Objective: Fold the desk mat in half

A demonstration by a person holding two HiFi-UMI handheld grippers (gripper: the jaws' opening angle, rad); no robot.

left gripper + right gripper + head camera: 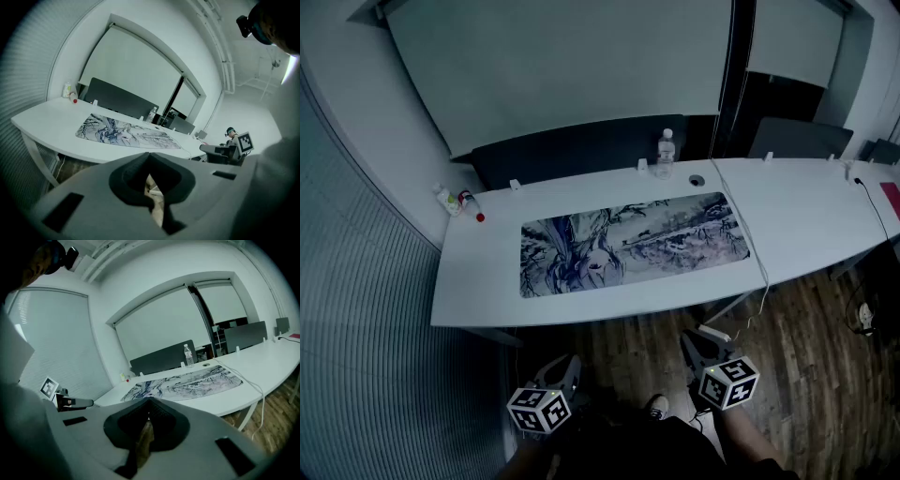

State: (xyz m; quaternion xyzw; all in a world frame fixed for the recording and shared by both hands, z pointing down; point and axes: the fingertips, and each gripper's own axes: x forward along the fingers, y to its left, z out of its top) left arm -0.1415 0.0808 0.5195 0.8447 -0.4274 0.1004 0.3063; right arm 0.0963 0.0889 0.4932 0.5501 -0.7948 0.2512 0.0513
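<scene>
I hold two grippers, one in each hand. My left gripper (569, 364) and my right gripper (694, 339) are both low, in front of the desk (806, 220) and above the wooden floor (806, 319). They do not touch the desk. In each gripper's own view the two jaws are pressed together at the tips and there is nothing between them; through the gap behind the tips I see only the floor. Each gripper carries one marker cube (539, 410) with black and white squares.

There is one desk mat (633, 244). It lies flat and unfolded on the middle of the white desk, with its long side along the desk. It has a printed drawing in blue, grey and white, and I can read no words on it.

Behind the far edge of the mat, apart from it, stands one water bottle (666, 153), upright. Its label is too small to read. One white cable (757, 246) runs across the desk just beside the right end of the mat and hangs over the front edge. At the left corner of the desk there is one small bottle (447, 200) with something red beside it. Two dark panels (581, 150) stand behind the desk.
</scene>
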